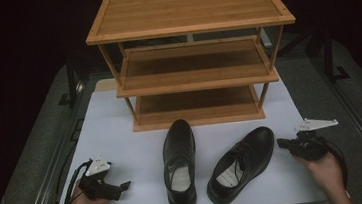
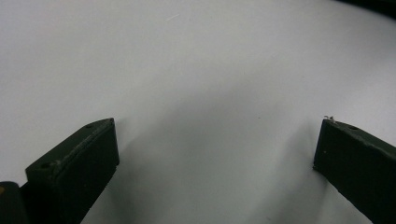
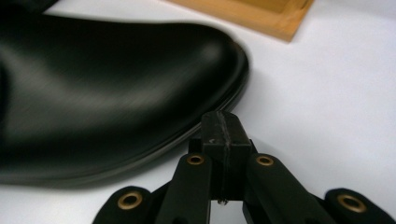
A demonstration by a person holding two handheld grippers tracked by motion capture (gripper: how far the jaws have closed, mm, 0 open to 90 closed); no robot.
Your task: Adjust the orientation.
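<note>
Two black leather shoes stand on the white table. The left shoe point(image 1: 180, 165) points straight at the rack; the right shoe point(image 1: 241, 163) is angled, toe to the upper right. My right gripper point(image 1: 282, 143) is shut with nothing in it, its tip just beside the toe of the right shoe point(image 3: 116, 88); in the right gripper view point(image 3: 223, 128) the pads press flat together. My left gripper point(image 1: 125, 185) rests at the front left, left of the shoes. Its jaws stand wide apart over bare table in the left gripper view point(image 2: 217, 154).
A three-tier bamboo shoe rack point(image 1: 192, 55) stands at the back of the white table point(image 1: 116, 133), its shelves bare. One corner of the rack point(image 3: 261, 16) lies beyond the shoe's toe. Dark floor surrounds the table.
</note>
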